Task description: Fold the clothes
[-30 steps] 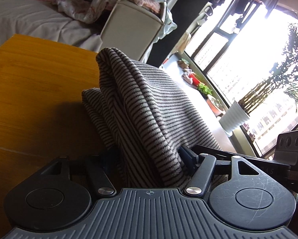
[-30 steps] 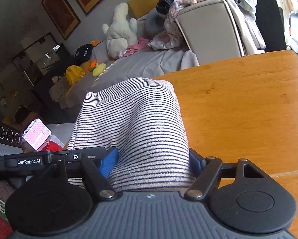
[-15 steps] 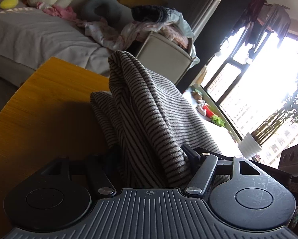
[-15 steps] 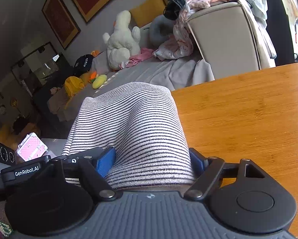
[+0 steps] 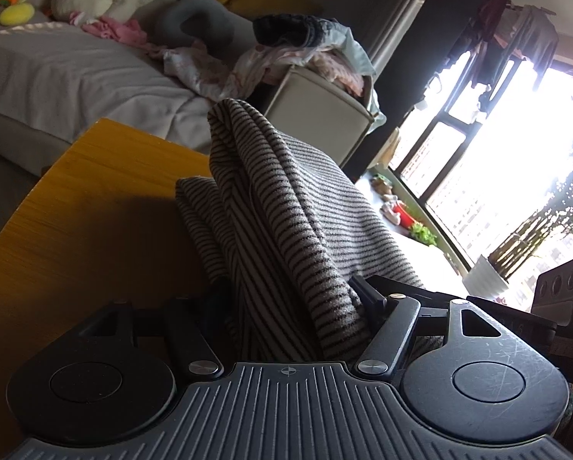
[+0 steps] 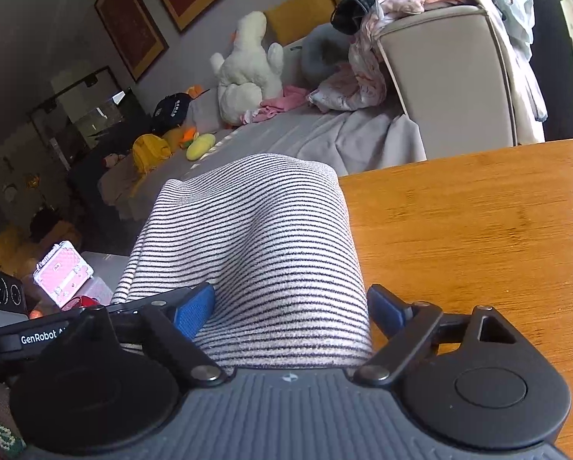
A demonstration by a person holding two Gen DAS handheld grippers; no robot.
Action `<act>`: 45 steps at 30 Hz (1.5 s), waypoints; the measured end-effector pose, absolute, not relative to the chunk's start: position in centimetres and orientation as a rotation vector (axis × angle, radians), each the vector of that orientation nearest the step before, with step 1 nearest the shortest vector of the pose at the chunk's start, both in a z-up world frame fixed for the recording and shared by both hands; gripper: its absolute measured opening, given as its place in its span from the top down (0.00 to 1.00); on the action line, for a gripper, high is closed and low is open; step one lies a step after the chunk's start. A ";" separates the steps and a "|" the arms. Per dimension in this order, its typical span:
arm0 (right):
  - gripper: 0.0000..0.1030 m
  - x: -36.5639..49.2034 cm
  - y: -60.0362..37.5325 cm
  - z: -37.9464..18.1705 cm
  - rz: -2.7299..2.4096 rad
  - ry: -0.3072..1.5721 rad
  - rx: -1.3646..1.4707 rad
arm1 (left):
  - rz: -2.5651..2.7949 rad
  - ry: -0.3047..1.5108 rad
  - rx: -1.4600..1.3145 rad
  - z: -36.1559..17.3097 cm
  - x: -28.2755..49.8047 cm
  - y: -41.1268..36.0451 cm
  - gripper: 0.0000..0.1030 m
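Left tongs (image 5: 294,299) clamp a bunched fold of the striped garment (image 5: 286,207); cloth fills the gap between the fingers and rises ahead of them in a tall ridge. Right tongs (image 6: 290,306) grip the same striped garment (image 6: 256,237), fabric packed between the blue pads (image 6: 194,310) and bulging forward over them in a smooth hump. Garment held up off the wooden table (image 6: 478,230), which lies to the right of the right tongs and to the left of the left tongs (image 5: 94,207). Beyond the tongs: grey bed (image 6: 325,134) with a white plush toy (image 6: 248,73), beige chair (image 6: 451,76) piled with clothes. Bright window (image 5: 516,153) right of the left tongs, potted plant (image 5: 489,276) near it
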State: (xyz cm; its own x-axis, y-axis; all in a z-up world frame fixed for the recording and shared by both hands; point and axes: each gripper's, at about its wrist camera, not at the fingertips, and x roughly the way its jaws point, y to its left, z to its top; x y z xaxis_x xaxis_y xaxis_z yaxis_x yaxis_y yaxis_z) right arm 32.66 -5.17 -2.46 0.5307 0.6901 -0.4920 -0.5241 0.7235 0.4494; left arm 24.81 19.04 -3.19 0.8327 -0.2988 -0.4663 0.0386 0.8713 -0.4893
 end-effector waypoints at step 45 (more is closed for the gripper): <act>0.18 32.3 -5.4 -2.6 0.852 0.722 0.255 | -0.182 0.557 -0.448 -3.1 21.1 17.6 0.32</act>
